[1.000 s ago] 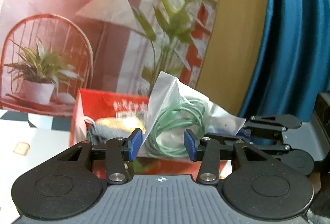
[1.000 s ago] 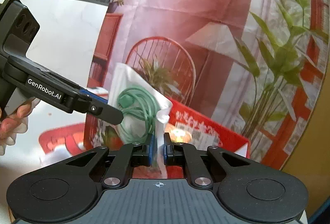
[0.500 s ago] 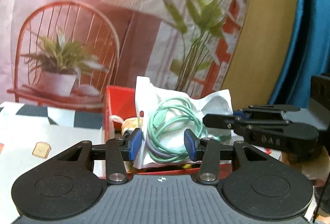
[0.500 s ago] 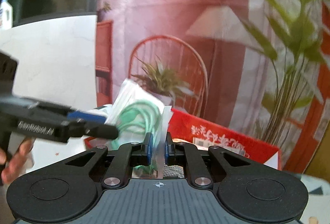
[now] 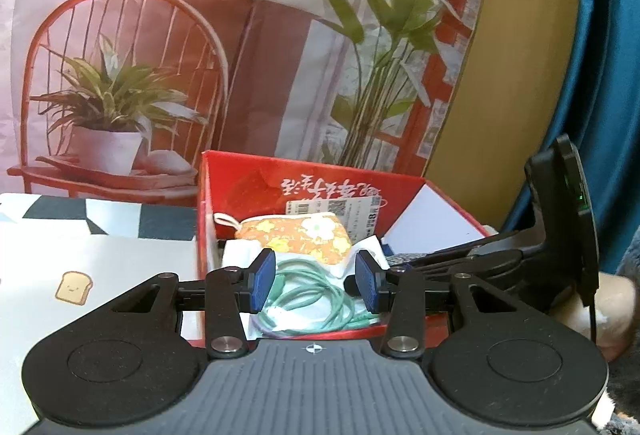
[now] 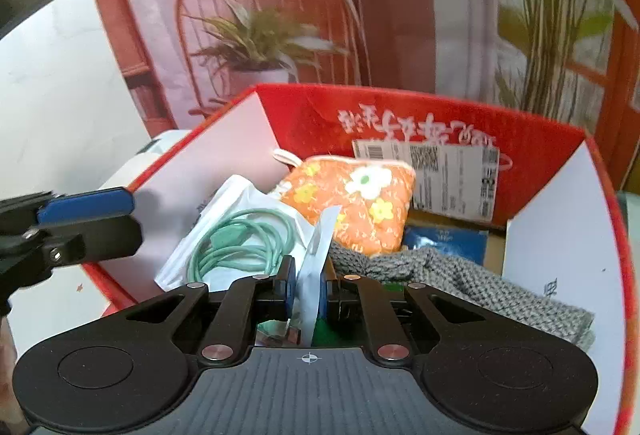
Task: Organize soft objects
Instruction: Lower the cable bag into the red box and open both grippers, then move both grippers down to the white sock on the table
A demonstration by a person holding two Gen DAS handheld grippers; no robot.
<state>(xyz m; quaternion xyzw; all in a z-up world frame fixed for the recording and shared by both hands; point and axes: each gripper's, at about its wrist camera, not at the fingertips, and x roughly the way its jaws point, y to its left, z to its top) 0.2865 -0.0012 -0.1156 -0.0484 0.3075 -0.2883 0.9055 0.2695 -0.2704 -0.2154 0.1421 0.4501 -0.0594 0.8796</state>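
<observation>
A clear plastic bag with a coiled green cable (image 6: 240,243) lies inside the red cardboard box (image 6: 400,115). My right gripper (image 6: 308,287) is shut on the bag's edge, low in the box. The bag also shows in the left wrist view (image 5: 312,299) between the fingers of my open, empty left gripper (image 5: 316,285), which hovers at the box's near rim. An orange flowered pouch (image 6: 360,195) and a grey knitted piece (image 6: 460,279) lie in the box beside the bag.
A printed backdrop with a chair and plants hangs behind the box (image 5: 280,35). A patterned tablecloth (image 5: 80,255) lies left of the box. A blue curtain (image 5: 608,75) hangs at the right. A blue packet (image 6: 444,239) lies deeper in the box.
My right gripper has carried the bag down from above the box into it. The bag now lies flat among the other things. My left gripper stayed open and came nearer the box rim.
</observation>
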